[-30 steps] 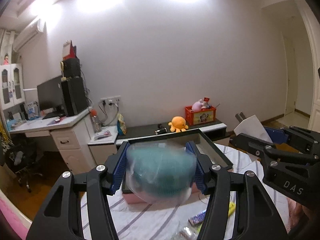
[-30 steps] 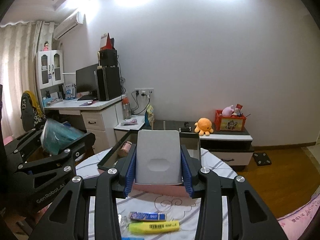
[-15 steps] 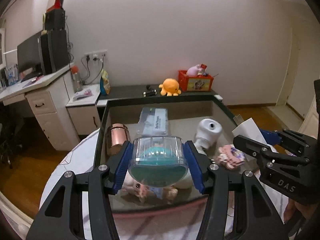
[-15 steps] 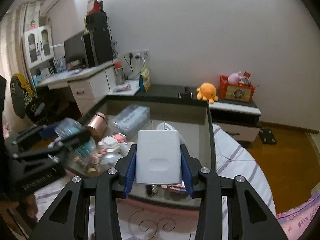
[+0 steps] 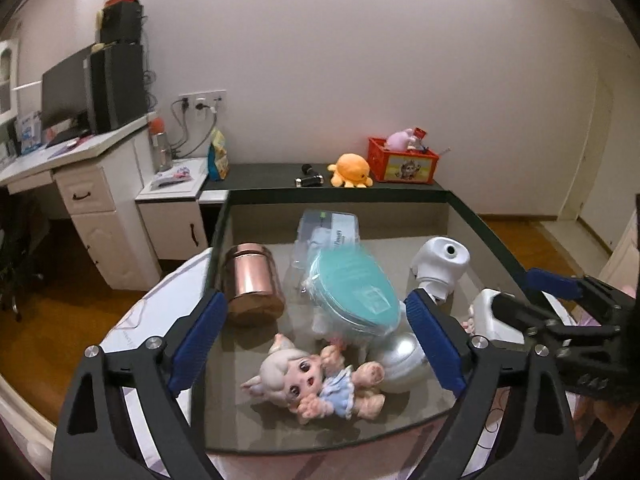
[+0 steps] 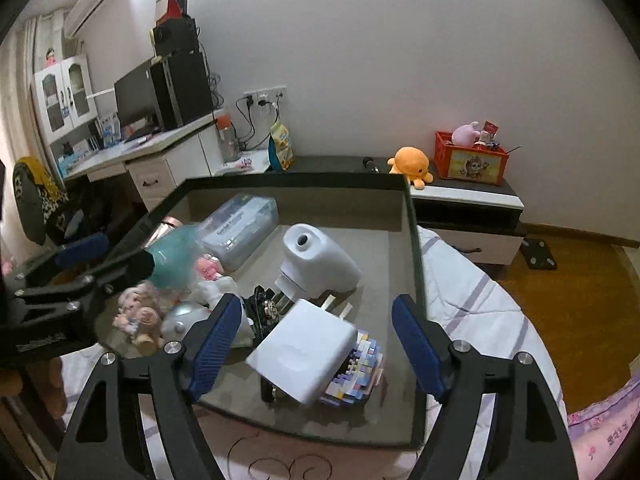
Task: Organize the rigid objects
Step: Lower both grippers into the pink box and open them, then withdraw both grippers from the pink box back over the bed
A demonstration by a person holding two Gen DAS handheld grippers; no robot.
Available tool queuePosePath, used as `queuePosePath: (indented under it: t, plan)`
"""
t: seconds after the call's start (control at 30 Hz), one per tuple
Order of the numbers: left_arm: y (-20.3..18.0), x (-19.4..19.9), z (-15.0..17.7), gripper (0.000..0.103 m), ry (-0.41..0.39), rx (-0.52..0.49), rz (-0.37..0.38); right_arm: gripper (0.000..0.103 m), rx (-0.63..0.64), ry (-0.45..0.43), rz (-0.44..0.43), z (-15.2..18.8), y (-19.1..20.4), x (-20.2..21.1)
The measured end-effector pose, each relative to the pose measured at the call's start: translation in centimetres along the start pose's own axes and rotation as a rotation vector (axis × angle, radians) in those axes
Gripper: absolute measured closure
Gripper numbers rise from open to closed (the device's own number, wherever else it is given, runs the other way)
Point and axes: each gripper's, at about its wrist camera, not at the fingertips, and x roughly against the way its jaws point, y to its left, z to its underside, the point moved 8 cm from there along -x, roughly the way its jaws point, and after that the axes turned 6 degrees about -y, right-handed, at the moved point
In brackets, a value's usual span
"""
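Both grippers are now gaping empty, the left gripper (image 5: 316,340) having dropped the teal container (image 5: 352,286) at frame centre and the right gripper (image 6: 316,340) the white charger (image 6: 304,354) into the tray (image 6: 412,240), so two more items are stowed

Two matte black frames, triangular cut-outs in each arm, silver round-head screws at the joints. Ribbed blue pads (image 5: 198,338) on the inner face of each finger of left gripper (image 5: 316,344) and right gripper (image 6: 316,346). Pale lettering, unreadable, on the side of the left frame in the right wrist view.
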Motion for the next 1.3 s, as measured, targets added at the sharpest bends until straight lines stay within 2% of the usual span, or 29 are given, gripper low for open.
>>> queuePosePath:
  t: [0.17, 0.23, 0.37, 0.43, 0.5, 0.63, 0.73, 0.8, 1.03, 1.3]
  plan:
    - [0.8, 4.1, -0.4, 0.004, -0.048, 0.037, -0.008, 0.022, -0.02, -0.066, 0.002, -1.2, -0.1, 4.0]
    - [0.9, 6.7, -0.5, 0.001, -0.081, 0.041, -0.023, 0.021, -0.029, -0.095, 0.0, -1.6, 0.1, 5.7]
    - [0.4, 12.2, -0.7, 0.001, -0.153, 0.032, -0.04, 0.017, -0.01, -0.185, -0.002, -2.2, 1.5, 10.9]
    - [-0.1, 15.4, -0.7, 0.0, -0.199, 0.03, -0.054, 0.013, -0.002, -0.223, -0.012, -2.1, 2.3, 13.1]
    - [-0.5, 18.4, -0.6, 0.0, -0.244, 0.024, -0.067, 0.0, 0.012, -0.265, -0.002, -1.7, 3.2, 15.7]
    - [-1.7, 23.4, 0.1, 0.0, -0.31, -0.01, -0.123, 0.0, 0.034, -0.33, -0.011, -0.5, 5.0, 19.9]
    - [-2.6, 26.4, 0.7, 0.0, -0.339, -0.048, -0.144, 0.0, 0.055, -0.384, 0.02, 0.3, 6.1, 22.8]
    - [-3.1, 27.9, 1.0, 0.0, -0.354, -0.064, -0.153, 0.0, 0.067, -0.405, 0.054, 0.7, 6.5, 24.3]
    - [-4.4, 32.3, 1.6, 0.0, -0.392, -0.102, -0.15, 0.0, 0.078, -0.452, 0.078, 1.4, 7.5, 28.1]
    - [-4.7, 34.0, 2.0, 0.0, -0.397, -0.121, -0.171, 0.0, 0.084, -0.469, 0.086, 2.2, 8.0, 30.2]
